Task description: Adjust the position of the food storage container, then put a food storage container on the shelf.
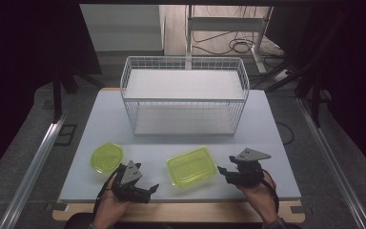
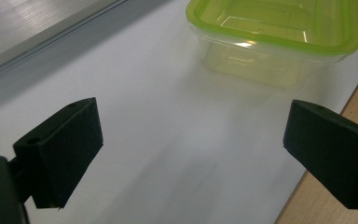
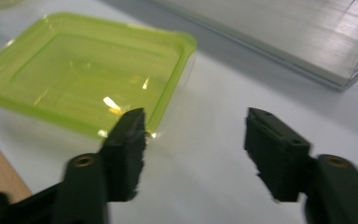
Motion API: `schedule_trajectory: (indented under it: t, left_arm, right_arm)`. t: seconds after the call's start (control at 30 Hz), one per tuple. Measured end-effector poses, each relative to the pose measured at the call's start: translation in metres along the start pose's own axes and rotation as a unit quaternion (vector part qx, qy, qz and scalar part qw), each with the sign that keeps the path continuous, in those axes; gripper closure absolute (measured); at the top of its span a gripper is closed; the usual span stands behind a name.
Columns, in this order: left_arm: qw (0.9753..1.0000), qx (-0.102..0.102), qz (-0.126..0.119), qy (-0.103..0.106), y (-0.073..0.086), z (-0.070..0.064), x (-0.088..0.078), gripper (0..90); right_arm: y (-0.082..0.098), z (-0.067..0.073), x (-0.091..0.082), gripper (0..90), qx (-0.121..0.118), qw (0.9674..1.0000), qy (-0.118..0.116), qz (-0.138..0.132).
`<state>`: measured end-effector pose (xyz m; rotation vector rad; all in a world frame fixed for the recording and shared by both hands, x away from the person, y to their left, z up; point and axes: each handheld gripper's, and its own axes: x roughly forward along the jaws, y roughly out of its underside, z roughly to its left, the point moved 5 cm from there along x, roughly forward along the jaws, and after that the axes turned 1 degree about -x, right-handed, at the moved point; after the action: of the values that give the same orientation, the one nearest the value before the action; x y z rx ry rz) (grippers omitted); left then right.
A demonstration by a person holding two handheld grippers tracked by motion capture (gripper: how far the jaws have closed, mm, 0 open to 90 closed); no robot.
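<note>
Rectangular container (image 1: 191, 166) near the tabletop's front edge: I'm bringing my released right gripper (image 1: 225, 172) squarely onto its rim.

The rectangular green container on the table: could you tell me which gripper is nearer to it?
Right. The right gripper sits just beside the rectangular green container; the left gripper is slightly farther, off its near left corner.

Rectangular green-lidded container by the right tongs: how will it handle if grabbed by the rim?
The rectangular container looks like thin clear plastic and empty, so probably light and somewhat flexible. Its glossy lid may be slippery. Low and flat, it seems likelier to slide than tip.
</note>
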<state>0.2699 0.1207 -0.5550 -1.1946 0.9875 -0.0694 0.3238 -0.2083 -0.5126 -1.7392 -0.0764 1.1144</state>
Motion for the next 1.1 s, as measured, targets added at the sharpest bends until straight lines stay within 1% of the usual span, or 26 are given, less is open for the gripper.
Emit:
schedule_trajectory:
  t: [0.03, 0.13, 0.23, 0.4, 0.47, 0.57, 0.67, 0.77, 0.83, 0.9, 0.93, 1.03, 1.1]
  left_arm:
    - [1.0, 0.004, 0.003, -0.002, 0.0, 0.001, 0.0, 4.1]
    - [0.9999, 0.006, 0.008, -0.005, 0.002, 0.001, 0.002, 3.9]
    - [0.9999, 0.007, 0.009, -0.006, 0.002, 0.001, 0.002, 3.8]
    - [0.9998, 0.012, 0.015, -0.01, 0.003, 0.001, 0.004, 3.8]
    - [0.9997, 0.014, 0.014, -0.011, 0.003, 0.0, 0.004, 3.7]
    - [0.9998, 0.011, 0.011, -0.011, 0.002, 0.0, 0.003, 3.7]
    - [0.9998, 0.01, 0.012, -0.011, 0.003, 0.001, 0.003, 3.6]
    - [0.9998, 0.01, 0.012, -0.011, 0.003, 0.001, 0.003, 3.6]
    - [0.9998, 0.011, 0.012, -0.011, 0.003, 0.0, 0.004, 3.6]
    - [0.9997, 0.013, 0.014, -0.011, 0.003, 0.001, 0.004, 3.6]
    - [0.9997, 0.013, 0.015, -0.011, 0.003, 0.0, 0.004, 3.6]
    - [0.9997, 0.015, 0.016, -0.013, 0.003, 0.001, 0.004, 3.7]
    - [0.9997, 0.014, 0.016, -0.013, 0.003, 0.001, 0.004, 3.7]
  right_arm:
    - [0.003, 0.0, -0.001, 30.7, -0.003, 1.0, 0.0, 0.003]
    - [0.01, 0.001, -0.002, 25.3, -0.002, 1.0, -0.004, 0.005]
    - [0.015, 0.002, -0.002, 22.5, 0.004, 0.9999, -0.008, 0.009]
    - [0.018, 0.002, -0.001, 17.5, 0.007, 0.9998, -0.015, 0.01]
    - [0.018, 0.003, 0.0, 15.6, 0.009, 0.9998, -0.018, 0.01]
    - [0.019, 0.003, 0.002, 13.6, 0.008, 0.9997, -0.02, 0.013]
    - [0.018, 0.003, 0.003, 11.5, 0.016, 0.9996, -0.019, 0.011]
    - [0.019, 0.002, 0.004, 8.7, 0.029, 0.9993, -0.021, 0.014]
    - [0.018, 0.002, 0.004, 6.5, 0.038, 0.9987, -0.027, 0.019]
    - [0.016, 0.003, 0.004, 6.6, 0.045, 0.9985, -0.022, 0.02]
    - [0.015, 0.003, 0.005, 7.9, 0.048, 0.9983, -0.023, 0.022]
    - [0.011, 0.003, 0.005, 16.5, 0.059, 0.9974, -0.026, 0.03]
    - [0.006, 0.003, 0.006, 23.8, 0.066, 0.9965, -0.038, 0.034]
